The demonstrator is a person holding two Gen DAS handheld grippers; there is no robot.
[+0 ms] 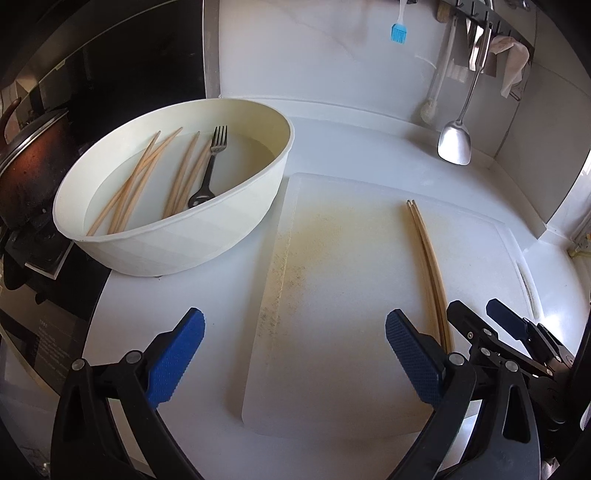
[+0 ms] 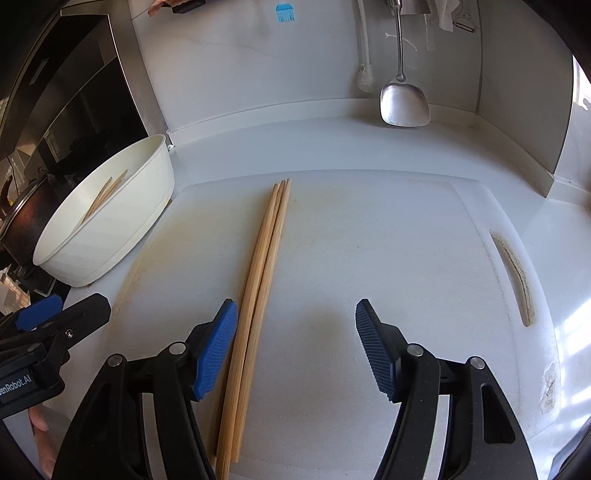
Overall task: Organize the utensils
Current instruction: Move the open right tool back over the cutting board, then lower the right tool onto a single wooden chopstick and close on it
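Several wooden chopsticks (image 2: 258,295) lie side by side lengthwise on a white cutting board (image 2: 388,258). My right gripper (image 2: 295,343) is open around their near part, and they lie close beside its left pad without being pinched. The left wrist view shows these chopsticks (image 1: 428,258) right of my left gripper (image 1: 295,350), which hangs open over the board (image 1: 351,277) with nothing between its fingers. The right gripper (image 1: 480,317) sits at their near end. A cream oval bowl (image 1: 184,243) at the left holds several chopsticks (image 1: 129,188) and a black fork (image 1: 207,173).
A steel spatula (image 2: 404,107) and a white brush hang at the back wall, with a blue silicone brush (image 1: 398,31) higher up. A dark lidded pot (image 1: 26,166) stands on the stove left of the bowl (image 2: 103,251). The left gripper (image 2: 70,310) shows at the lower left.
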